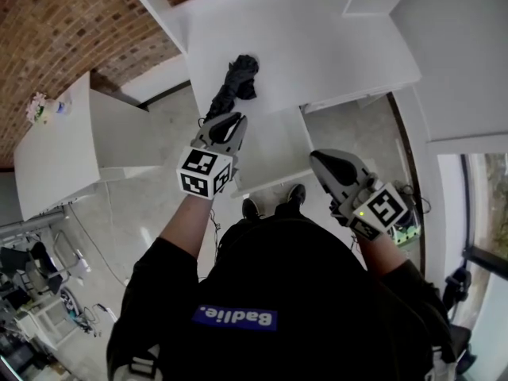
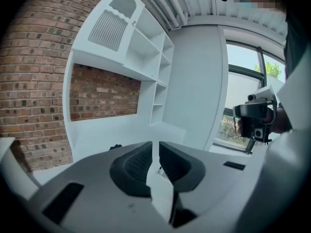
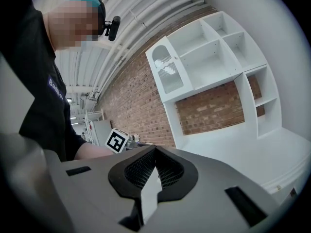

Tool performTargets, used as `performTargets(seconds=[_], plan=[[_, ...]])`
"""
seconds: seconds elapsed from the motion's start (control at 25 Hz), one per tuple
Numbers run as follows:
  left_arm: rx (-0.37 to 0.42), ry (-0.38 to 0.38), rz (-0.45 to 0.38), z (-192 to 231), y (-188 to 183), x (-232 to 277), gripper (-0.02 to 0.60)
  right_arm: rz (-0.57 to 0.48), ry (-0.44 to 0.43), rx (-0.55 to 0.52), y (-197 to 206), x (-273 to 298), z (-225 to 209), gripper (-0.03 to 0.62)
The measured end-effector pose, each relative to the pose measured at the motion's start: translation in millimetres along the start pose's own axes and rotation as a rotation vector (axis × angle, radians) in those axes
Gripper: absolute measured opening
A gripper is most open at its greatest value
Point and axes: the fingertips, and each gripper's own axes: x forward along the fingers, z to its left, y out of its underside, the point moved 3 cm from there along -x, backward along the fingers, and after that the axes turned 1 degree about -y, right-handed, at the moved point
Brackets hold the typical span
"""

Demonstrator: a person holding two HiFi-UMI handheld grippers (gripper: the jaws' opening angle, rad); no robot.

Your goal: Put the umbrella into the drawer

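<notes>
The black folded umbrella (image 1: 234,84) lies on the white countertop (image 1: 317,46), its slim end reaching toward the front edge. My left gripper (image 1: 229,121) hovers just short of that end, its jaws a narrow slit apart with nothing between them. In the left gripper view the umbrella (image 2: 115,147) is a small dark shape beyond the left gripper (image 2: 155,152). A white drawer (image 1: 270,182) stands pulled out below the counter, between both grippers. My right gripper (image 1: 318,159) is held to the drawer's right, shut and empty; in its own view the right gripper (image 3: 155,150) has its pads meeting.
A brick wall (image 1: 71,30) and a white shelf unit (image 3: 214,57) back the counter. A white side table (image 1: 55,149) with flowers (image 1: 37,106) stands to the left. A window (image 2: 245,91) lies to the right. The person's shoes (image 1: 274,205) are by the drawer front.
</notes>
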Motion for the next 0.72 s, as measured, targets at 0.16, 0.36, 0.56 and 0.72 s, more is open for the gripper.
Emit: performTargets(seconds=[0.16, 0.36, 0.56, 0.72], plan=[[0.035, -0.008, 0.032, 9, 2, 15, 0.063, 0.006, 0.003, 0.015, 4, 0, -7, 0.028], [0.087, -0.022, 0.094, 26, 12, 36, 0.1, 0.007, 0.014, 0.026, 8, -4, -13, 0.029], [0.118, -0.023, 0.146, 40, 15, 62, 0.138, 0.013, 0.033, 0.034, 12, -10, -21, 0.029], [0.182, -0.042, 0.212, 55, 25, 82, 0.168, 0.016, 0.055, 0.046, 13, -15, -27, 0.028]])
